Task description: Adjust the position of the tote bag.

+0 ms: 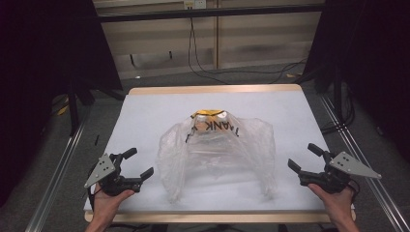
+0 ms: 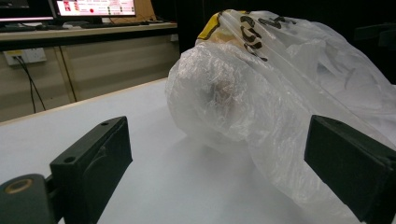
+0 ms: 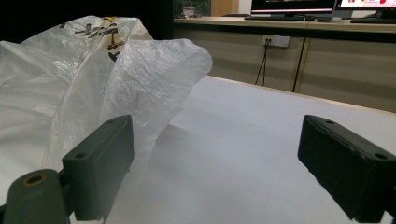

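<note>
The left gripper (image 1: 139, 163) sits at the near left edge of the white-topped table (image 1: 145, 111) with its jaws spread wide and nothing between them; to start well it should probably slide in low and take the near left flap of the crumpled, translucent white plastic bag (image 1: 217, 154), pinching a single layer of film rather than a thick bunch. The bag lies in the middle of the table between the two grippers, humped over something bulky inside, with black lettering and a yellow patch at its top and two loose flaps trailing toward the person. The right gripper (image 1: 303, 158), near the right edge, is likewise spread apart and empty, just beside the bag's right flap.
</note>
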Demonstrator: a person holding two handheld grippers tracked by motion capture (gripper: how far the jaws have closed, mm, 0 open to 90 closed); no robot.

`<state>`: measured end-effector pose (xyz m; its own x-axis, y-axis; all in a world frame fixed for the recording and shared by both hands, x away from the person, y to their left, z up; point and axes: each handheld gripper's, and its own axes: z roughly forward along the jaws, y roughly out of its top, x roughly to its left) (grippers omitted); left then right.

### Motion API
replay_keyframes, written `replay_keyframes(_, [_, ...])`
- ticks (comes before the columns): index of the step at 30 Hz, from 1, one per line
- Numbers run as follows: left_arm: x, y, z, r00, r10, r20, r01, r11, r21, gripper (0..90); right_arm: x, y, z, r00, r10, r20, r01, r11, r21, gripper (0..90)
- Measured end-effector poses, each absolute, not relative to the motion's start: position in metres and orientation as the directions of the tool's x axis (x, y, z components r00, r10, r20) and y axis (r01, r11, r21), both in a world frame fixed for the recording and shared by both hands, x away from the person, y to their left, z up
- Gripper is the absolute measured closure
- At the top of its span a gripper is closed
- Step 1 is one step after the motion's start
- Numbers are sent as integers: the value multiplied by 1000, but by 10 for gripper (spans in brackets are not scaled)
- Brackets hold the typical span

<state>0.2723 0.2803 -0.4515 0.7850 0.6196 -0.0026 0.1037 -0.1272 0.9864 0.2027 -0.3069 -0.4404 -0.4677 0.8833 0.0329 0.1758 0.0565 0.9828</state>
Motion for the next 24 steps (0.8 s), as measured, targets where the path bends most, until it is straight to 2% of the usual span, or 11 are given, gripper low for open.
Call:
replay_keyframes(8, [273, 277, -451, 794, 607, -15, 112, -122, 986, 94, 201, -310, -440, -471, 882, 29, 187, 68, 980, 138])
replay_keyframes(14, [268, 271, -449, 818, 575, 2, 99, -144, 985, 176, 200, -308, -438, -497, 867, 33, 186, 69, 980, 181])
replay_keyframes(16, [264, 269, -447, 826, 564, 18, 89, -162, 983, 211, 201, -306, -437, -527, 849, 43, 196, 73, 978, 226])
replay_keyframes(24, [250, 261, -441, 865, 501, 29, 72, -182, 981, 318, 198, -298, -435, -576, 814, 75, 255, 92, 963, 264])
